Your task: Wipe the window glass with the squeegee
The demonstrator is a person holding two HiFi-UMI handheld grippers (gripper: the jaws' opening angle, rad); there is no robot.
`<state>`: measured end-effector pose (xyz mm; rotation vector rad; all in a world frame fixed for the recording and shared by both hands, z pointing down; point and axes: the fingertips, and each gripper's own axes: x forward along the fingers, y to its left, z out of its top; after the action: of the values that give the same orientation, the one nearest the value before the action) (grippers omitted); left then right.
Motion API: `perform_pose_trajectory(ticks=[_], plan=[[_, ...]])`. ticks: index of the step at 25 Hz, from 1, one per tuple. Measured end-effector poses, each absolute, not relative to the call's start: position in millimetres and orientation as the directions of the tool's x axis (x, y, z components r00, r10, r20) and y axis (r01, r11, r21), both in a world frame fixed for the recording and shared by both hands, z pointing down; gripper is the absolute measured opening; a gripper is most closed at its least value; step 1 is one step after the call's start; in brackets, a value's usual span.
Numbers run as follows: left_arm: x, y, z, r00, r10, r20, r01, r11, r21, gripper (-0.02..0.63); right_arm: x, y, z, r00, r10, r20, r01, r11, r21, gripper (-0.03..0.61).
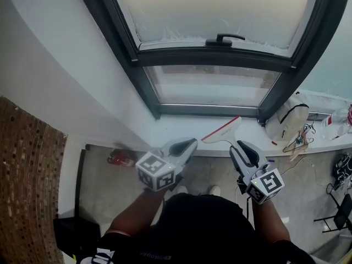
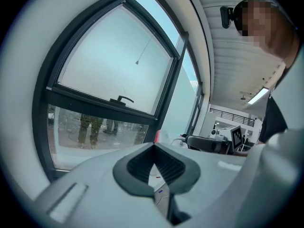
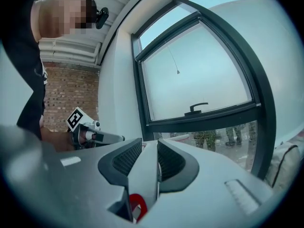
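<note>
The squeegee [image 1: 222, 131] is white with a red edge, its blade slanting over the white sill [image 1: 170, 126] just below the window. My right gripper [image 1: 240, 146] is shut on its handle; in the right gripper view the white handle [image 3: 144, 172] fills the space between the dark pads, with a red part low down. My left gripper [image 1: 188, 143] hovers to the left of the squeegee, jaws shut and empty. The clear lower pane [image 1: 212, 86] sits under a frosted upper pane [image 1: 220, 10] with a black window handle [image 1: 225, 38].
A cream bag [image 1: 286, 121] and a plastic bottle [image 1: 338, 118] rest on the sill at the right. A red object [image 1: 118, 158] lies on the floor below the sill. A brick wall [image 1: 27, 169] stands at the left.
</note>
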<state>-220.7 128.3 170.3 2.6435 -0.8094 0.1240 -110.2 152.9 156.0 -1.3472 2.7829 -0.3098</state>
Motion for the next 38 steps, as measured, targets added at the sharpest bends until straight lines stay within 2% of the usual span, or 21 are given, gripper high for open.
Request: perform_pose_trajectory(ticks=[10, 20, 38], plan=[[-244, 134, 180, 0.817, -0.540, 0.202, -0.576, -0.753, 0.317, 0.000, -133, 166, 157, -0.629, -0.774, 0.071, -0.773, 0.613, -0.163, 0.129], [-239, 133, 178, 0.825, -0.526, 0.206, -0.564, -0.762, 0.318, 0.000, -130, 171, 158, -0.615, -0.783, 0.093, -0.786, 0.600, -0.152, 0.129], [-236, 139, 168, 0.834, -0.515, 0.198, -0.551, -0.778, 0.303, 0.000, -114, 170, 158, -0.566, -0.823, 0.050, -0.820, 0.556, -0.136, 0.129]])
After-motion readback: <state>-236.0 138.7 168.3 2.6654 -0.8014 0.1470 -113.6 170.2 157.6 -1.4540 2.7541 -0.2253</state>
